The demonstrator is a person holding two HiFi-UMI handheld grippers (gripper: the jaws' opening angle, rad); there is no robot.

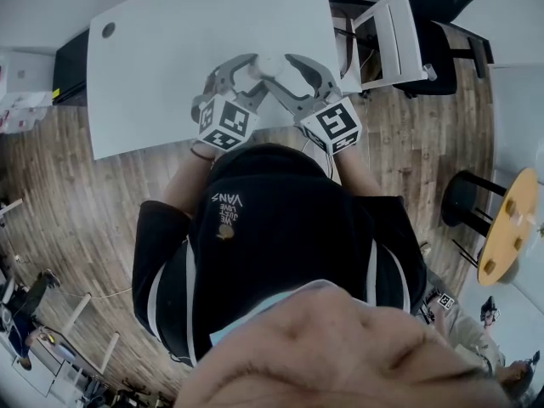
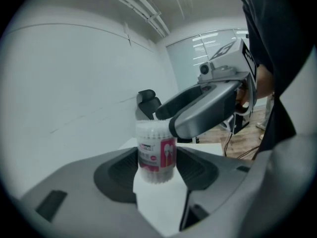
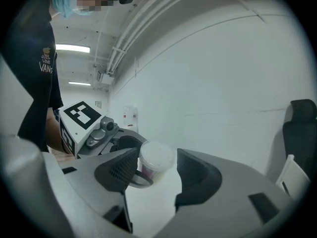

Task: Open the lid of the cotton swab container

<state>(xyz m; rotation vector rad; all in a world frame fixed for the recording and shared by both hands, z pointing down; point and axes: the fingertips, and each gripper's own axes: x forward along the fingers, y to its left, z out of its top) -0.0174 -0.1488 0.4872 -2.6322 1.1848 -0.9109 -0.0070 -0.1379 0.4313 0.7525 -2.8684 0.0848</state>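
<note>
Gripping a clear cylindrical plastic cotton swab container (image 2: 156, 150) by its body, the left gripper (image 2: 157, 168) holds it over the white table (image 1: 170, 75), near the front edge. The right gripper (image 3: 156, 171) has its jaws spread loosely around the white lid (image 3: 157, 155).

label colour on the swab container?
Pink and white label on the swab container; clearest in left gripper view.
</note>
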